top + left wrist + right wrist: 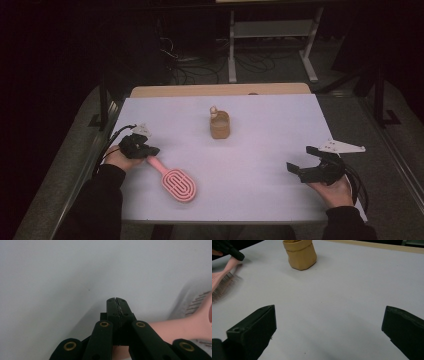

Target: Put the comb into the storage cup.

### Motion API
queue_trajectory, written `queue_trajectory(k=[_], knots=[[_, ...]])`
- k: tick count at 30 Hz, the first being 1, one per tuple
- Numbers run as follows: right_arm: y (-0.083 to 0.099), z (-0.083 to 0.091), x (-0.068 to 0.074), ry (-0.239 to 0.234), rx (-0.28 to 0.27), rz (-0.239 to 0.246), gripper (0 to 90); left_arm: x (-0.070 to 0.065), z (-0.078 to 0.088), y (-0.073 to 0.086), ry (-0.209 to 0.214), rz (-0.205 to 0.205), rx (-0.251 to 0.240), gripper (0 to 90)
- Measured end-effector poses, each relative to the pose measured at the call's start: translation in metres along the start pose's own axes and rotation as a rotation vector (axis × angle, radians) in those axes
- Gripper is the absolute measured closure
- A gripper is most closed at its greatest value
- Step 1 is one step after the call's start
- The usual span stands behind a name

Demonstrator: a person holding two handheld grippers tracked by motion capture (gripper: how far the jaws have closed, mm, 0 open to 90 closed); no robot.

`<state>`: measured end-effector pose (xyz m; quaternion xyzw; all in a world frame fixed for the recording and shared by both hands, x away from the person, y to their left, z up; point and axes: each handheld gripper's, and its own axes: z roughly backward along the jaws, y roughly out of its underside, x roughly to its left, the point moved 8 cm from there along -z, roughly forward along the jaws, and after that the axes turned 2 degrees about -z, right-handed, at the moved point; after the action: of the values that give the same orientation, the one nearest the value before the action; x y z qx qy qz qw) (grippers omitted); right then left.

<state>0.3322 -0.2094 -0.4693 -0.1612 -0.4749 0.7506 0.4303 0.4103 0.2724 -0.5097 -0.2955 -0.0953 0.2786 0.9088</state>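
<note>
Pink hairbrush (176,182), handle clamped in left tongs (149,152)

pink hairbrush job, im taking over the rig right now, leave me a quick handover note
Left tool: jaws shut, tips together, sitting at the handle end of the pink hairbrush. The handle runs under the jaws; whether it is truly pinched I cannot tell.
Right tool: open, holding nothing, resting low at the right of the white table.
Things: the brush lies flat near the front left. The tan pouch stands upright mid-table, apart from both tools.
Done: the left tool has reached the brush handle.
Left: the brush is not yet lifted or moved; the pouch looks like a likely destination.
</note>
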Motion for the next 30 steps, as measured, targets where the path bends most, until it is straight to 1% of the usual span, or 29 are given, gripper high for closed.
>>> queue_trajectory(k=[3, 5, 9, 13, 16, 18, 21, 25, 30], knots=[[0.001, -0.001, 0.000, -0.003, 0.006, -0.002, 0.0, -0.001, 0.005, 0.004, -0.005, 0.004, -0.017, 90.0], [0.001, -0.001, 0.000, -0.003, 0.007, -0.001, 0.0, -0.002, 0.006, 0.006, -0.004, 0.004, -0.013, 90.0], [0.001, -0.001, 0.000, -0.002, 0.004, -0.003, 0.0, -0.009, 0.009, 0.014, -0.021, -0.026, 0.010, 90.0], [0.001, -0.002, 0.000, -0.001, 0.007, -0.005, 0.0, -0.016, 0.013, 0.019, -0.024, -0.054, 0.029, 90.0], [0.001, -0.002, 0.000, 0.000, 0.007, -0.005, 0.0, -0.019, 0.014, 0.021, -0.027, -0.060, 0.031, 89.9], [0.001, -0.002, 0.000, 0.000, 0.006, -0.005, 0.0, -0.022, 0.015, 0.024, -0.023, -0.062, 0.043, 89.9], [0.001, -0.001, 0.000, 0.001, 0.006, -0.005, 0.0, -0.025, 0.015, 0.028, -0.024, -0.075, 0.061, 89.9], [0.002, -0.002, 0.000, 0.001, 0.008, -0.006, 0.0, -0.029, 0.017, 0.033, -0.022, -0.079, 0.072, 89.9], [0.002, -0.002, 0.000, 0.000, 0.008, -0.005, 0.0, -0.031, 0.021, 0.040, -0.019, -0.070, 0.079, 89.4]])
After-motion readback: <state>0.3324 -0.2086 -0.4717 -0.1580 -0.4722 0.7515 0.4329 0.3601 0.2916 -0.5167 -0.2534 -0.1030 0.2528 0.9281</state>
